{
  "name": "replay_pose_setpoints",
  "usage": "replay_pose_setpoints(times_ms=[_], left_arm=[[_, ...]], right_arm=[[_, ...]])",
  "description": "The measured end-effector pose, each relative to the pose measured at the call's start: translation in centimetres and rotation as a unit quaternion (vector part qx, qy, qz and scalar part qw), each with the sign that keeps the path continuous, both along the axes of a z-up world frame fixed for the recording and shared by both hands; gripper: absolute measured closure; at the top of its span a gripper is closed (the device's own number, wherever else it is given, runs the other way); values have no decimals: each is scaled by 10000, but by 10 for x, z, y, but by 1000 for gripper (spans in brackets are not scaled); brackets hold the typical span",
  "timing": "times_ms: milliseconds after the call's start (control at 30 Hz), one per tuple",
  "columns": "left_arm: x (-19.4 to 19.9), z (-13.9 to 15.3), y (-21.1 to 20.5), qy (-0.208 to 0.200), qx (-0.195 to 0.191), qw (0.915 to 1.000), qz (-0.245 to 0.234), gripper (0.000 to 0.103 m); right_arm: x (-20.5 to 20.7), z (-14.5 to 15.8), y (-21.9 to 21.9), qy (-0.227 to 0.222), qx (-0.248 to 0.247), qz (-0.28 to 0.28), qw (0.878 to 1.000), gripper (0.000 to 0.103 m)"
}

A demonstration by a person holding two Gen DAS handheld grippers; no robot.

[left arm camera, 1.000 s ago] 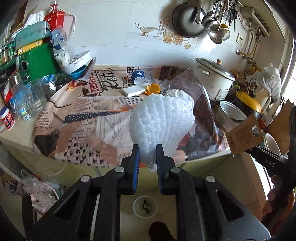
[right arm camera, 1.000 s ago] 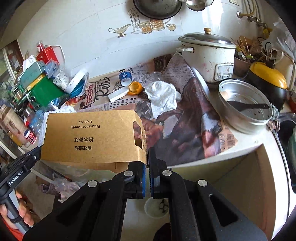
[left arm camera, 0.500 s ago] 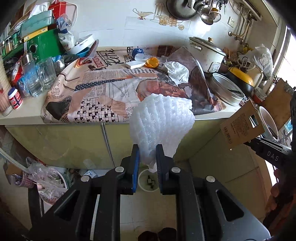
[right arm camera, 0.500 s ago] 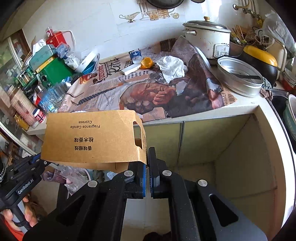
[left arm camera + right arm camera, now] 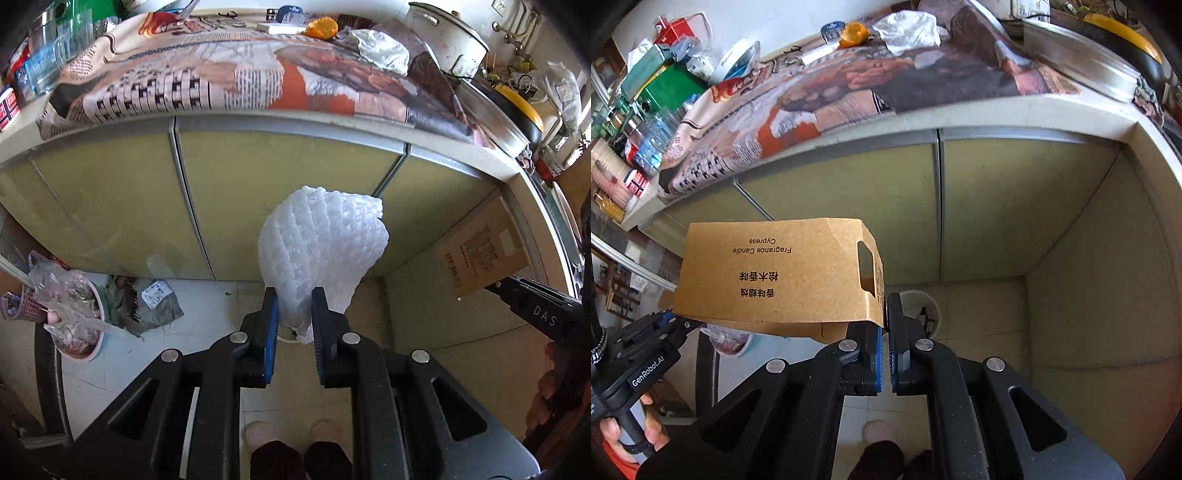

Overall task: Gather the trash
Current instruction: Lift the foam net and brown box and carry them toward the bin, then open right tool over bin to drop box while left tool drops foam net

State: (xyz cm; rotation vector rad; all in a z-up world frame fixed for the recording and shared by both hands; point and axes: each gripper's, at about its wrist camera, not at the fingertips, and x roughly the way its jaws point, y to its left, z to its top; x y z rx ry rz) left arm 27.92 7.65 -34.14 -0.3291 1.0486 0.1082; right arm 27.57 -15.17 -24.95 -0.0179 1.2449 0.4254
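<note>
My left gripper [image 5: 293, 308] is shut on a white foam wrap [image 5: 321, 243] and holds it in the air in front of the yellow-green cabinet doors [image 5: 258, 192]. My right gripper [image 5: 885, 314] is shut on the edge of a flattened brown cardboard candle box [image 5: 779, 273], also seen in the left wrist view [image 5: 484, 251]. A pink trash basket [image 5: 79, 317] lined with a plastic bag stands on the floor at the left. A crumpled white tissue [image 5: 380, 46] and an orange peel [image 5: 323, 26] lie on the newspaper-covered counter [image 5: 221, 74].
A small white bowl [image 5: 923, 314] sits on the tiled floor below the grippers. Crumpled wrappers [image 5: 155, 299] lie beside the basket. A rice cooker [image 5: 447, 35], a metal pan [image 5: 1078, 62] and glassware [image 5: 646, 140] crowd the counter. The person's feet [image 5: 299, 450] show below.
Both grippers have dropped from counter height to below the counter edge, carrying the foam wrap and the cardboard box. The floor and pink basket have come into view.
</note>
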Motion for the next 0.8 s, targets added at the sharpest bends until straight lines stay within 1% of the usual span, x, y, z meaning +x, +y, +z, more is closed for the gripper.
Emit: replay_pose_setpoints(times_ms=[133,300,500,600,700,800], left_arm=[[11,-55,-11,137,-3,9999,93,87],[26,-128,-12,319,-15,9993,176,87],[38,-225,1,602,-88,9975,356,87],[40,-268,12,741,-116,9960,479,87],[42,-303,20,867,-113,9947,539,87],[43,-329,23,913,-99,9939,612,87]], right_arm=[[8,-58,-8,194,-107,128,9997,100],[16,-137,-14,437,-214,194,9986,100],[24,-235,-14,709,-320,143,9969,100],[28,-282,-9,867,-333,137,9956,100],[30,-325,0,989,-329,184,9944,100],[31,-360,10,1115,-316,226,9930,100]])
